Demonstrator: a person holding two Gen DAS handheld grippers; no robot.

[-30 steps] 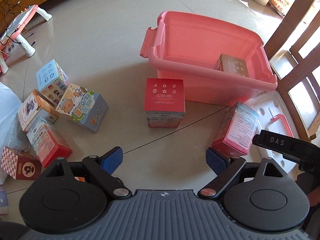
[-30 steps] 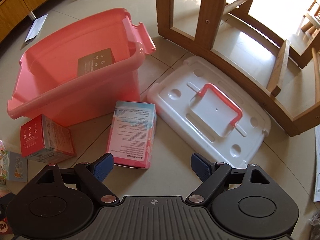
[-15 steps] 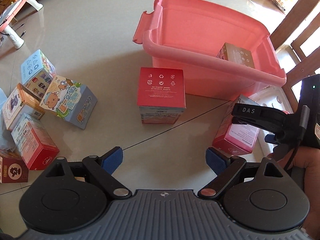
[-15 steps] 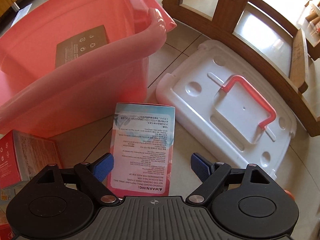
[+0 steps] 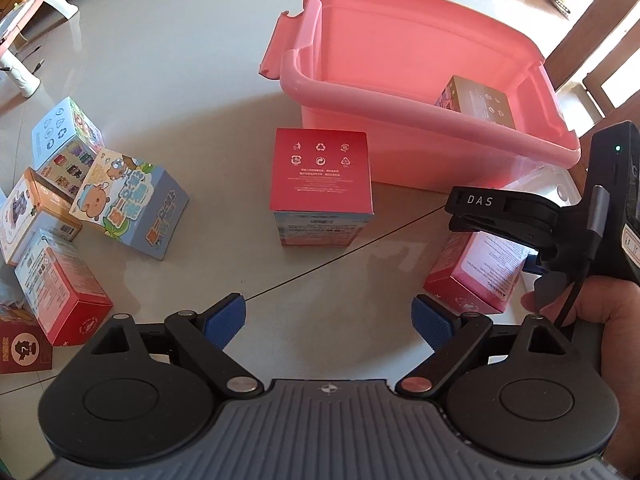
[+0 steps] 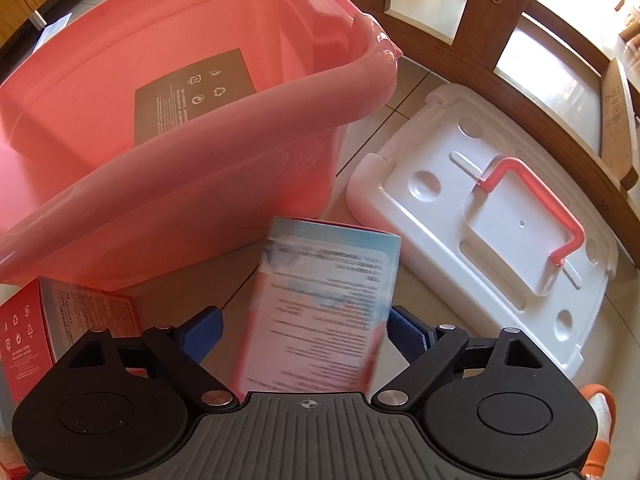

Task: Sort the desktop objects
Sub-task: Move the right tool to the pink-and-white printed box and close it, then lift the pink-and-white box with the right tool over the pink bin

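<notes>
Right hand-held gripper point(image 6: 302, 330) is spread wide with the pink box point(image 6: 320, 304) sitting between its blue pads. The right pad looks just about at the box's edge, the left pad has a clear gap, so nothing's clamped. That box lies flat on the floor point(image 6: 404, 88), just in front of the pink bin point(image 6: 240, 92) and right beside the white lid point(image 6: 480, 220) with its pink handle.

Left hand-held gripper point(image 5: 328, 320) is also released, pointing down at bare floor point(image 5: 180, 60) with nothing between its pads. Ahead of it stands a red box point(image 5: 320, 176), close to the bin point(image 5: 400, 100) but not touching. One brown box point(image 5: 476, 100) is already inside the bin. Over on the left there's a cluster of boxes: a blue cartoon box point(image 5: 132, 208), a red one, an orange one and a few more, bunched up against each other. From the left camera you can see the hand point(image 5: 600, 320) holding the right gripper above the pink box point(image 5: 476, 272).
</notes>
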